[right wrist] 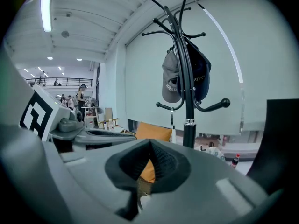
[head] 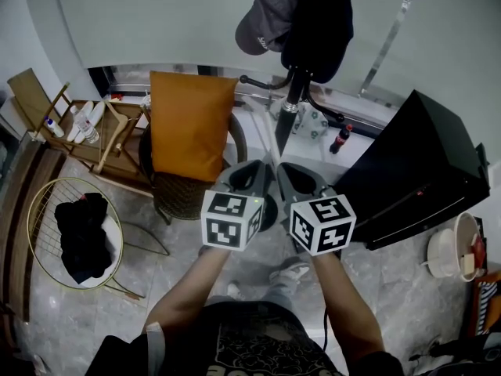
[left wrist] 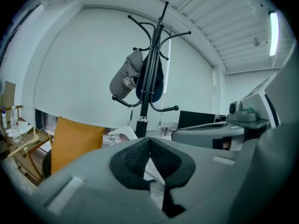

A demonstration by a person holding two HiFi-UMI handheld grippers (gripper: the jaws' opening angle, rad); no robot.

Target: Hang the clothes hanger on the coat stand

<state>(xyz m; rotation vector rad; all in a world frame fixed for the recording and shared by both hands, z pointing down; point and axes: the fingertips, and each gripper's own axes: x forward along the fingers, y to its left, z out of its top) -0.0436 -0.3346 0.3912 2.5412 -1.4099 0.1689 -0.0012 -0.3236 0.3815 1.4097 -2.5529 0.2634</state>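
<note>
The black coat stand (head: 293, 92) rises just ahead of me, with a grey cap (head: 266, 14) and a dark bag (head: 317, 22) on its hooks. It also fills the left gripper view (left wrist: 148, 78) and the right gripper view (right wrist: 187, 78). My left gripper (head: 249, 175) and right gripper (head: 297, 175) are held side by side in front of the stand's pole. Each is shut with nothing between its pads (left wrist: 140, 155) (right wrist: 161, 158). A curved wooden piece shaped like a hanger (head: 116, 131) lies on the wooden rack at the left; I cannot tell for certain that it is one.
A chair with an orange cushion (head: 190, 124) stands left of the stand. A gold wire basket (head: 47, 202) holds black clothes. A black cabinet (head: 423, 167) sits at the right, with a white bucket (head: 450, 249) beyond it. A cola bottle (head: 339, 139) stands by the wall.
</note>
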